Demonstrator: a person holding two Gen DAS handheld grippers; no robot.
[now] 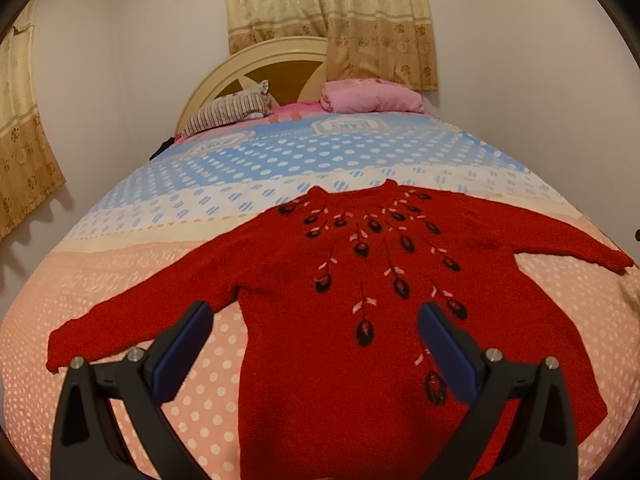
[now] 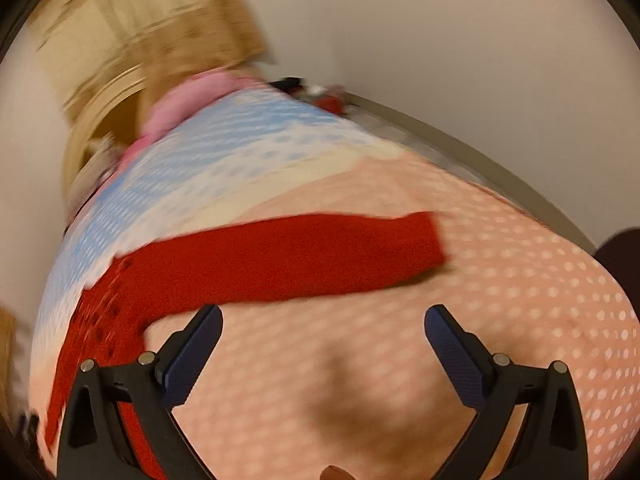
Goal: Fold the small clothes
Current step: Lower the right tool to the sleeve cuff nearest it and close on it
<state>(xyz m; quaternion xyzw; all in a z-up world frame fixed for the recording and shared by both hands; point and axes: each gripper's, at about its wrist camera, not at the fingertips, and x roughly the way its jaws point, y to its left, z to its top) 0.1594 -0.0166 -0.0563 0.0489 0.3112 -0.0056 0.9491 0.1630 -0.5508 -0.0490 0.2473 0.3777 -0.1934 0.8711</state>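
A red knitted sweater (image 1: 340, 292) with dark embroidered flowers lies flat and face up on the bed, both sleeves spread out. My left gripper (image 1: 316, 320) is open and empty, hovering over the sweater's lower body near its left side. In the right wrist view, which is blurred, the sweater's right sleeve (image 2: 288, 256) stretches across the bedspread. My right gripper (image 2: 324, 324) is open and empty, just below that sleeve over bare bedspread.
The bed has a spotted pink and blue bedspread (image 1: 120, 256). A striped pillow (image 1: 228, 114) and a pink bundle (image 1: 368, 96) lie by the headboard (image 1: 256, 64). Curtains (image 1: 332, 12) hang behind. The bed's right edge and a wall (image 2: 480, 60) show in the right wrist view.
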